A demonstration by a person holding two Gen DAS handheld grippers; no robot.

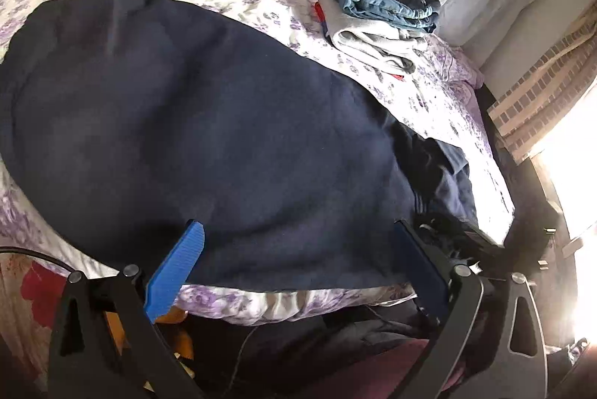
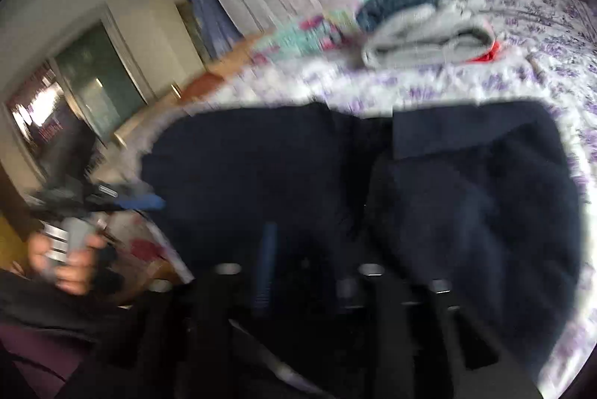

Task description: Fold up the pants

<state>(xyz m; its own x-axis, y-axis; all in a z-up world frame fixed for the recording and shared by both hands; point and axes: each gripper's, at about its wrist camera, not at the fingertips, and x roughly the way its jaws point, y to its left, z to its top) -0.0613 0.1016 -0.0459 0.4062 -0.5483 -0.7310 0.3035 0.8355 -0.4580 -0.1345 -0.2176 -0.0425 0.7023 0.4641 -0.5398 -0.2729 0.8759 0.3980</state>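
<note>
Navy pants [image 1: 194, 138] spread on bed [image 1: 429, 93]; left gripper [image 1: 298, 238] jaws wide apart above them; right gripper [image 2: 309, 272] blurred, jaw state unclear

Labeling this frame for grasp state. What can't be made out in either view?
- Right gripper: right wrist view is motion-blurred and the fingers are dark against the navy pants; open or shut cannot be told.
- Pants near the right gripper: left wrist view, bunched cloth hides how the layers lie.
- Red item: mostly hidden under the folded clothes stack.
- Left gripper: open over the pants; contact with the cloth unclear.
</note>
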